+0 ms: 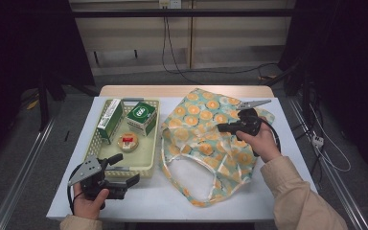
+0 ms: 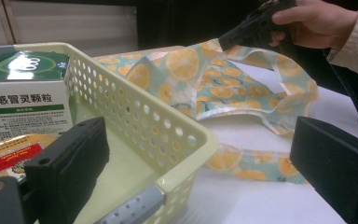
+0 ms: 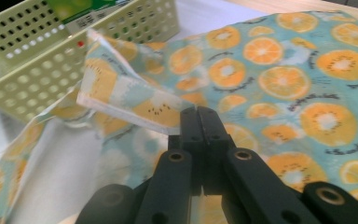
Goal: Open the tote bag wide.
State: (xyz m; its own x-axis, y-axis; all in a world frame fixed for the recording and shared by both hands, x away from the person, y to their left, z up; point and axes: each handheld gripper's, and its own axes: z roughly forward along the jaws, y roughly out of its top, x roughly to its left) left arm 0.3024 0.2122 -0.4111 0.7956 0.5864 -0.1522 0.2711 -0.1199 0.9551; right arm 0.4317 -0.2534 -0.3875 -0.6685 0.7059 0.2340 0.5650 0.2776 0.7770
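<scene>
The teal fabric tote bag printed with orange slices (image 1: 206, 139) lies spread on the white tabletop (image 1: 148, 201), right of centre, its handles trailing toward your side. Your right gripper (image 1: 222, 127) is over the bag's middle, and in the right gripper view its jaws are pressed together on a lifted edge of the cloth (image 3: 135, 109), which rises in a fold from the rest of the bag. Your right hand (image 1: 263, 141) holds that gripper from the bag's right side.

Just beside the bag's left edge stands the pale green perforated plastic basket (image 1: 146, 165). Inside it are a green-and-white carton (image 1: 109, 120) leaning along the left wall, a squarer green-topped white box (image 1: 142, 117) at the far end, and a small round tin with a red label (image 1: 128, 141) between them.

Your left gripper (image 1: 124, 170) sits at the basket's near corner, held in your left hand (image 1: 91, 201); its jaws stand wide apart, one inside the basket's rim and one outside, holding nothing.
</scene>
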